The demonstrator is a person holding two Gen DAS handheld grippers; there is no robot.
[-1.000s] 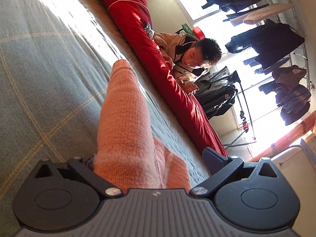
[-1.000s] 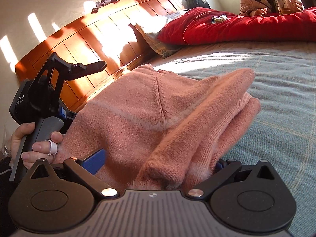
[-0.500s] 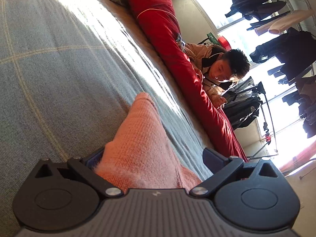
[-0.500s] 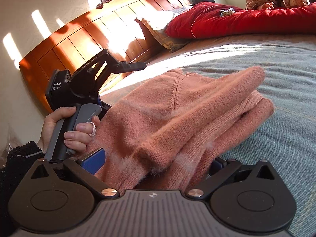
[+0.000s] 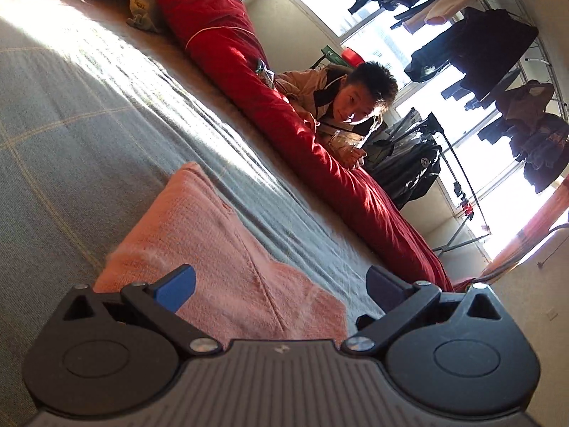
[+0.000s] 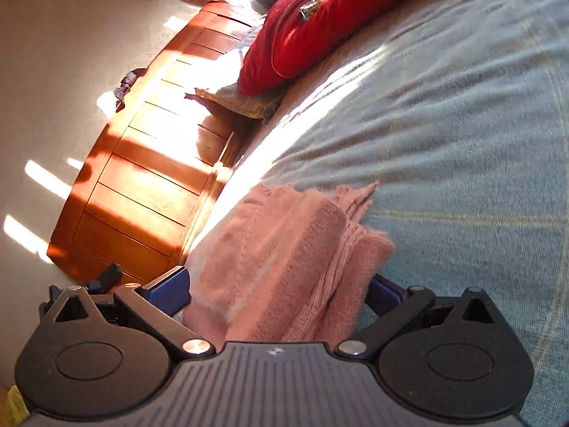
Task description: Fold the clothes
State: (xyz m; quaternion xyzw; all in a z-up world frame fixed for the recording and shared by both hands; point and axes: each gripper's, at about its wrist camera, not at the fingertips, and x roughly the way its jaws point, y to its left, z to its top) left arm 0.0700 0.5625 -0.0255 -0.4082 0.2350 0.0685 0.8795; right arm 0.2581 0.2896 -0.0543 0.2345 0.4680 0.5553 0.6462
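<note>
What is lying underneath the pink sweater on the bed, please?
The pink sweater rests folded on the grey-blue checked bedspread. Whatever lies beneath its folded layers is covered.

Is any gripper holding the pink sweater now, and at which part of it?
Neither: left gripper and right gripper are open, fingers apart over the pink sweater on the bed.

Pink knit sweater on grey-blue, yellow-checked bedspread, red quilt

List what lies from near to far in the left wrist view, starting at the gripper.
left gripper → pink sweater → grey checked bedspread → red quilt → person leaning on the bed → window
</note>
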